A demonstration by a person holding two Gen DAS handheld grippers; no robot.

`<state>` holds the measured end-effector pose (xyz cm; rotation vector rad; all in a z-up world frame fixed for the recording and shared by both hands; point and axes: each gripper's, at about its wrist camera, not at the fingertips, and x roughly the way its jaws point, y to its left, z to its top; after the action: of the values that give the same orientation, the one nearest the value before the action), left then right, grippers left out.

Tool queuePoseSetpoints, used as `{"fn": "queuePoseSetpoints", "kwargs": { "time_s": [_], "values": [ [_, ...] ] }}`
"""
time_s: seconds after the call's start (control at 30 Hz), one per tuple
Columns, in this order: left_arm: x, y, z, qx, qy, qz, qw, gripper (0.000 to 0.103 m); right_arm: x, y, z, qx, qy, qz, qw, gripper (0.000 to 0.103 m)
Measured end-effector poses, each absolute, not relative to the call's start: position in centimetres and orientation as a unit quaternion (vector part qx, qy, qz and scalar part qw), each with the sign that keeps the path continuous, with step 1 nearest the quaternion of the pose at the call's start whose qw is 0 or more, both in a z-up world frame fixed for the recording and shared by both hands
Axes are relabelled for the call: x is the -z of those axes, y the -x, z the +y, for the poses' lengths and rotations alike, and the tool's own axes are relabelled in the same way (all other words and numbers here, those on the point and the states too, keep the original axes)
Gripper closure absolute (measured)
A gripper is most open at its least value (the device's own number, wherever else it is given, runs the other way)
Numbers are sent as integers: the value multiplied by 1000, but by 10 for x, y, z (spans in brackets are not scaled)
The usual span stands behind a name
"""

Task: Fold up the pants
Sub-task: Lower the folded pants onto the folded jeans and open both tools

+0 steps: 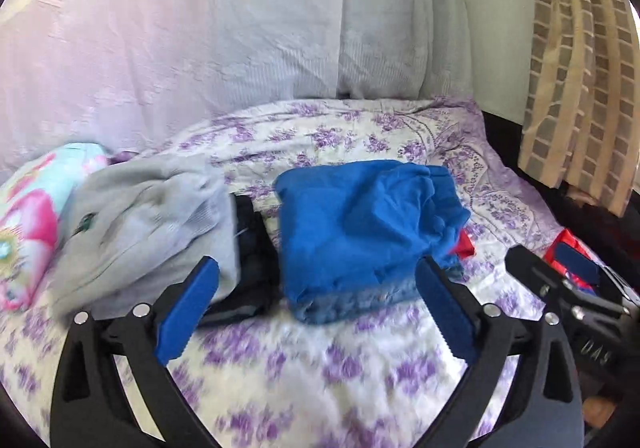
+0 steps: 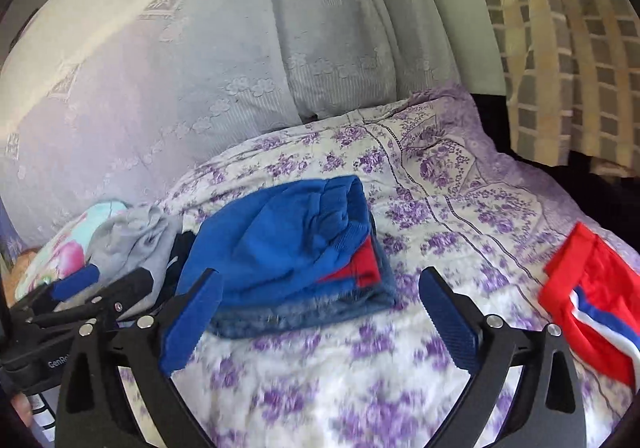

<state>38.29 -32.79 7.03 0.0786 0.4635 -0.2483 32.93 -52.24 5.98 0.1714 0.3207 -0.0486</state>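
Observation:
Folded blue pants (image 1: 360, 224) lie on top of folded denim (image 1: 352, 302) on the flowered bed cover; they also show in the right wrist view (image 2: 280, 240), with a red garment edge (image 2: 366, 262) between the blue and the denim. My left gripper (image 1: 316, 272) is open and empty, just in front of this stack. My right gripper (image 2: 320, 280) is open and empty, its left finger close to the stack's front edge. Red pants (image 2: 592, 308) with a white and blue stripe lie to the right of the right gripper.
A grey garment (image 1: 148, 224) over black clothing (image 1: 252, 248) lies left of the blue stack. A pink and turquoise pillow (image 1: 32, 220) sits at far left. Large pale pillows (image 1: 240, 28) stand behind the bed; a checked curtain (image 1: 580, 68) hangs at right.

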Motion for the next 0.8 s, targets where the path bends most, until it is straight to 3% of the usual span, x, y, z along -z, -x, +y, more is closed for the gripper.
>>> {"fn": "queuePoseSetpoints", "kwargs": {
  "time_s": [0.3,0.8],
  "values": [
    [-29,-361,-317,105,-5,258,960,5,-37,-282,-505,67,-56,125,988,4],
    [-27,-358,-321,118,-45,251,960,5,-28,-282,-506,60,-46,121,990,4]
  ]
}}
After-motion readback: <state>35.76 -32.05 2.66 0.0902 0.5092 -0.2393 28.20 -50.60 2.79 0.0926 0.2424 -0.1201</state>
